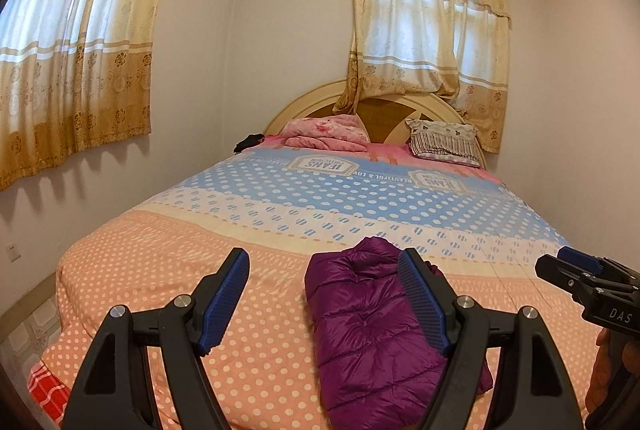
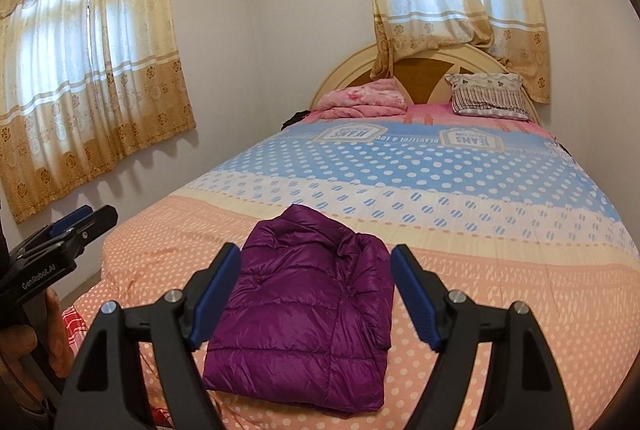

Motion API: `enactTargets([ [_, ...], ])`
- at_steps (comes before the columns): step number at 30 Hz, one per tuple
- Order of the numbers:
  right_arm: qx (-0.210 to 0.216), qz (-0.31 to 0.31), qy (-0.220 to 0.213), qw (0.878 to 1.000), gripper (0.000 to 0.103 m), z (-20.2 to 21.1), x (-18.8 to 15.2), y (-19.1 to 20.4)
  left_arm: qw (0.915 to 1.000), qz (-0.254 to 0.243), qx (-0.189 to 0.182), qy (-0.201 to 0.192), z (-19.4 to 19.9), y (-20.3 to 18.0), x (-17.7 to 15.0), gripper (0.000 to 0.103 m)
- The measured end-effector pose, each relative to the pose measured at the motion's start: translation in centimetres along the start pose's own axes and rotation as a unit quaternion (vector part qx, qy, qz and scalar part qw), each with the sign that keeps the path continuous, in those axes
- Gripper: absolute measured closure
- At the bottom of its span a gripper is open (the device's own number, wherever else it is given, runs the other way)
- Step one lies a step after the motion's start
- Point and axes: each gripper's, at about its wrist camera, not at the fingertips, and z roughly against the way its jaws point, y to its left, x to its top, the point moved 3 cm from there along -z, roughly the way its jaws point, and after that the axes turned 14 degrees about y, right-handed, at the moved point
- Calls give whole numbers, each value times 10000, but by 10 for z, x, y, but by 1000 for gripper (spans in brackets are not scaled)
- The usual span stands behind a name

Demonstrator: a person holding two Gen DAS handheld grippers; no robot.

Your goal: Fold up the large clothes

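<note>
A purple quilted jacket (image 2: pixel 304 310) lies folded into a compact, roughly rectangular bundle on the near, peach-dotted end of the bed (image 2: pixel 500 270), its puffy panels creased and one rumpled edge bunched at the far side. The right tongs (image 2: pixel 316 294) hang above it with both blue pads spread wide, one to each side of the bundle and clear of the fabric, gripping nothing. The left tongs (image 1: pixel 324 298) are likewise released, jaws standing wide apart over the bedspread, with the jacket seen under and behind the right-hand pad; from this angle that pad overlaps the cloth in the picture, and it seems to be above it rather than pressing on it. Each wrist view catches the other tool at its edge, with part of a hand (image 2: pixel 24 350) wrapped round the left handle. The bedspread runs from peach with white dots near the foot through a cream band to blue with white dots and printed labels further up. At the head of the bed a folded pink blanket (image 1: pixel 328 134) sits beside a striped pillow (image 1: pixel 444 142), both against the rounded cream headboard (image 1: pixel 304 102). Gold-and-cream curtains (image 1: pixel 76 42) cover the windows on two walls.
</note>
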Motion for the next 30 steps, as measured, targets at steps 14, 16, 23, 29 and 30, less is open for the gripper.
enactTargets([
  [14, 18, 6, 13, 10000, 22, 2, -4, 0, 10000, -43, -4, 27, -2, -1, -1, 26],
  [16, 25, 7, 16, 10000, 22, 2, -5, 1, 10000, -47, -4, 30, -3, -1, -1, 26],
  [23, 37, 8, 26, 10000, 22, 2, -8, 0, 10000, -49, -9, 28, -2, 0, -1, 26],
  [29, 49, -3, 54, 10000, 22, 2, -12, -1, 10000, -63, 9, 47, -6, -3, -5, 26],
  [30, 54, -7, 58, 10000, 22, 2, -13, -2, 10000, -65, 5, 48, -6, -3, -5, 26],
])
